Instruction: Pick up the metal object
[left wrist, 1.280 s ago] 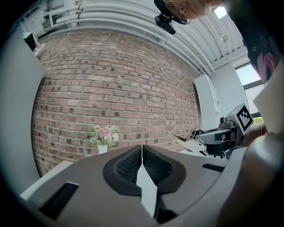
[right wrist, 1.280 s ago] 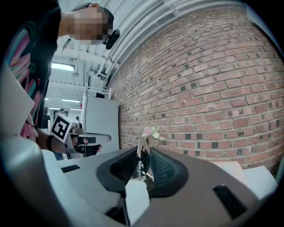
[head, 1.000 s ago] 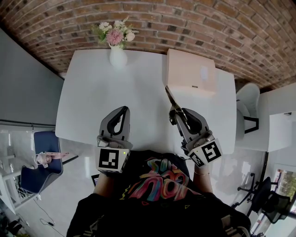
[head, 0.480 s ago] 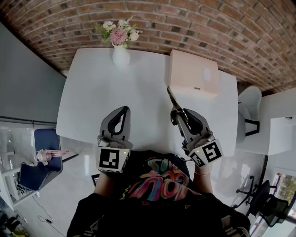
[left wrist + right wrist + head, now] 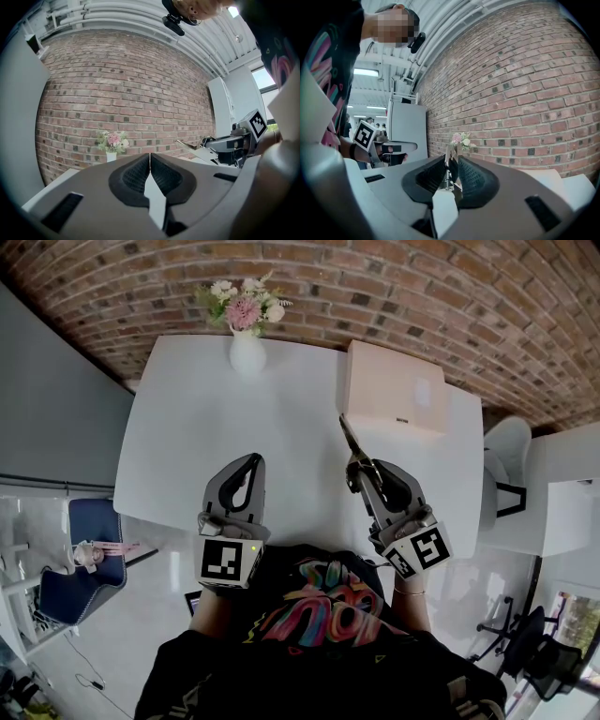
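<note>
Head view: one flower vase [image 5: 247,351] at 12 o'clock, one beige box [image 5: 394,388] at 1 o'clock on the table [image 5: 187,427] — right gripper [image 5: 359,471] grasps the metal object [image 5: 348,434] near the box; left gripper [image 5: 252,462] clenched, empty

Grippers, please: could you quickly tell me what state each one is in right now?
Left gripper: closed, holding nothing.
Right gripper: closed on the metal object.

Red brick wall [image 5: 422,287] behind a white table [image 5: 197,446]; perhaps a blue chair [image 5: 94,531] at left.
</note>
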Demonstrator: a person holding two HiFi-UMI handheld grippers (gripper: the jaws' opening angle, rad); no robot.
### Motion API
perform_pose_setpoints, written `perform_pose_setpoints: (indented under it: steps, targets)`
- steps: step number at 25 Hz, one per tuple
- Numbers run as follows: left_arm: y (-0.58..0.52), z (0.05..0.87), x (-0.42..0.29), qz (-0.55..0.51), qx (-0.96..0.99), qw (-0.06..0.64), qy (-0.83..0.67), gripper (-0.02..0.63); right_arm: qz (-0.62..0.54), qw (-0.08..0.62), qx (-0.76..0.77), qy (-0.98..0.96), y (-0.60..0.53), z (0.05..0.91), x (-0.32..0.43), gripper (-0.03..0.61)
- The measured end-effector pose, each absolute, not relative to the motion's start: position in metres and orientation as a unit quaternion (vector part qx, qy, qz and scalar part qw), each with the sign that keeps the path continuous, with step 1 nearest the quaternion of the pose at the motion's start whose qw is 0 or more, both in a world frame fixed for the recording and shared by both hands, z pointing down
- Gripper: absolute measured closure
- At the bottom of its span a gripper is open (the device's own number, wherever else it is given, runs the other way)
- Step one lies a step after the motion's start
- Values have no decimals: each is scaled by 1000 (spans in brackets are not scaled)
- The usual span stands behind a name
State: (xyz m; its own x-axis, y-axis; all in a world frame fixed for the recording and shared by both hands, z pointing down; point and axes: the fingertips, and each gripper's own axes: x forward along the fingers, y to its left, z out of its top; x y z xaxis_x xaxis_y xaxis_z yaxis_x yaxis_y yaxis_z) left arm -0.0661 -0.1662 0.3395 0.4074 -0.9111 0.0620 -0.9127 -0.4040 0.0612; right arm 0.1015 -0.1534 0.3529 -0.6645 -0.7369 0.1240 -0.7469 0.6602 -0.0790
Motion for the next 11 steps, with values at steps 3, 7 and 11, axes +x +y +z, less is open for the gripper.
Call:
perform_pose_setpoints:
  steps: [3,7,11]
  targets:
    - [-168,340,-67,11,838,43,-545,584,63,42,406,-911,-154,353,100,474]
    - [-170,340,-67,11,838,42,-545,584,64,41,405,-911,-156,354,99,474]
    - [-171,341,-68,12,837,45,-546,584,63,40,403,-912,-158,353,98,474]
